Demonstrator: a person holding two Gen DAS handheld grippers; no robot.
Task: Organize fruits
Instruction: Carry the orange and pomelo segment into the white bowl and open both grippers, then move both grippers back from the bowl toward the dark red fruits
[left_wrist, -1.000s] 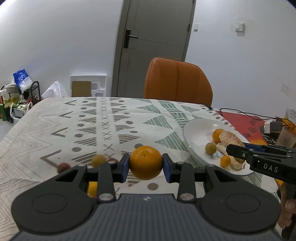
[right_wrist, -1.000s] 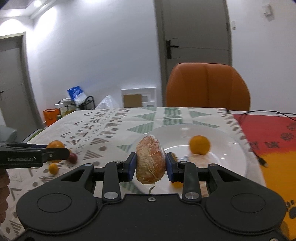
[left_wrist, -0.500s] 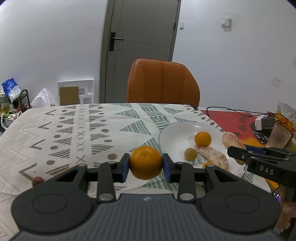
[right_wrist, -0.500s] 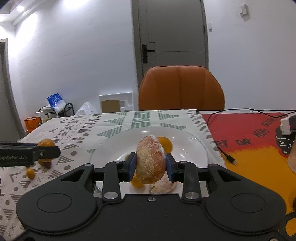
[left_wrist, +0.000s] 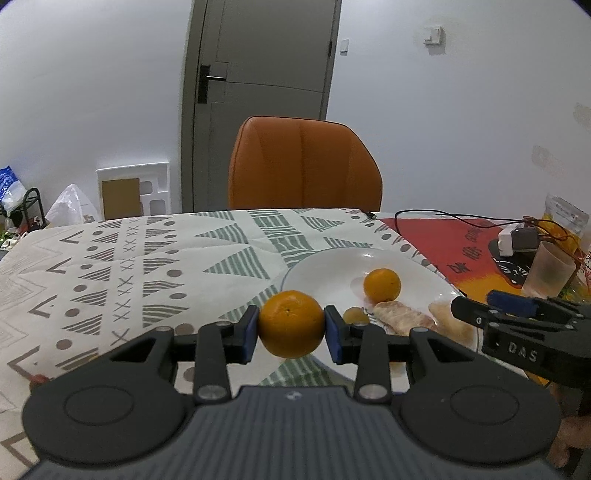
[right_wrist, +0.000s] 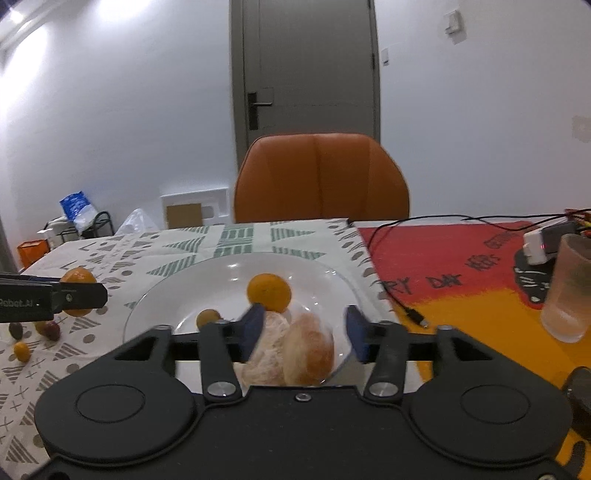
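Note:
My left gripper (left_wrist: 291, 334) is shut on an orange (left_wrist: 291, 324) and holds it just left of the white plate (left_wrist: 321, 266). On the plate lie another orange (left_wrist: 382, 284), a small greenish fruit (left_wrist: 355, 316) and peeled citrus pieces (left_wrist: 402, 318). My right gripper (right_wrist: 303, 332) is open over the plate's near side (right_wrist: 155, 295). A peeled citrus piece (right_wrist: 308, 350) lies on the plate between its fingers, beside another piece (right_wrist: 269, 350). The left gripper with its orange (right_wrist: 75, 277) shows at the left of the right wrist view.
Small fruits (right_wrist: 21, 350) and dark ones (right_wrist: 50, 329) lie on the patterned cloth left of the plate. A frosted cup (right_wrist: 570, 291), a charger and black cables (right_wrist: 402, 302) sit on the red-and-orange mat to the right. An orange chair (left_wrist: 303, 162) stands behind the table.
My right gripper has opened and let the peeled citrus piece drop onto the plate. My left gripper has carried its orange to the right, up to the plate's edge.

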